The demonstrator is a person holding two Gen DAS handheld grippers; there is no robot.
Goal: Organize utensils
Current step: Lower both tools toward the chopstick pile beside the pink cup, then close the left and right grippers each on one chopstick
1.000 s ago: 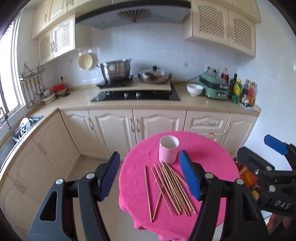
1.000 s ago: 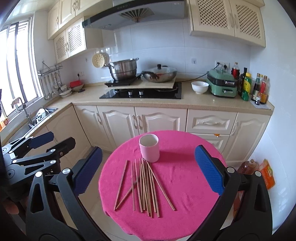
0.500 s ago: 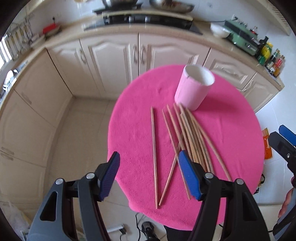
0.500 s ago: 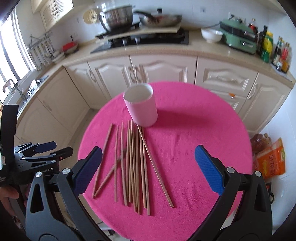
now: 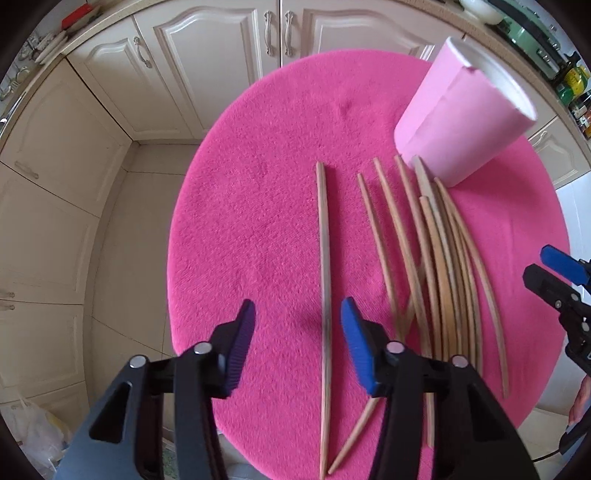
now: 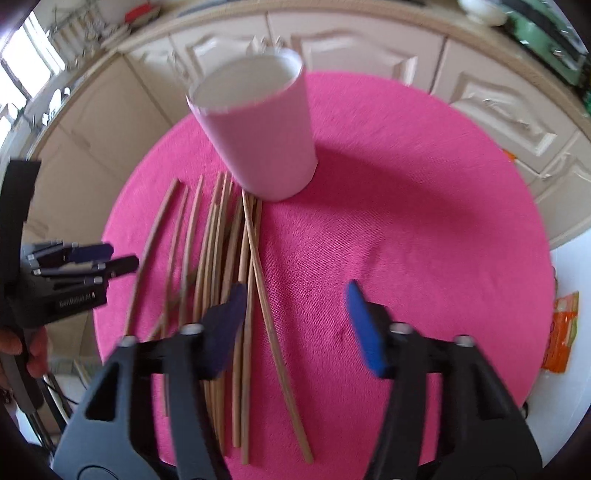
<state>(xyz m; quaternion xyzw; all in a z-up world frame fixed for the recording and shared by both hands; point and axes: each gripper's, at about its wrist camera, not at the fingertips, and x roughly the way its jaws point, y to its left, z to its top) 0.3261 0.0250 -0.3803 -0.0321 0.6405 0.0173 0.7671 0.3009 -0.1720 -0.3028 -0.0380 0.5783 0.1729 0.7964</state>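
pink plush cloth (image 5: 258,206) covers the round table i'm working over, and i'll place everything from the pink cup (image 5: 461,110) standing upright near its far edge. the wooden chopsticks (image 5: 439,266) lie loose on the cloth on my side of the cup, fanned out from its base, the nearest tips almost touching it. one single chopstick (image 5: 324,258) lies apart from the bundle, further left of the cup. my left gripper (image 5: 297,328) hangs over that single stick with its blue pads spread wide, the stick passing between them, nothing clamped. my right gripper (image 6: 295,317) is likewise parted and bare, low over the cloth below the cup, at the bundle's right edge. beyond the cup stand cream cabinet doors (image 5: 207,55) under a countertop (image 6: 369,7), with pale floor tiles (image 5: 122,229) to the left.
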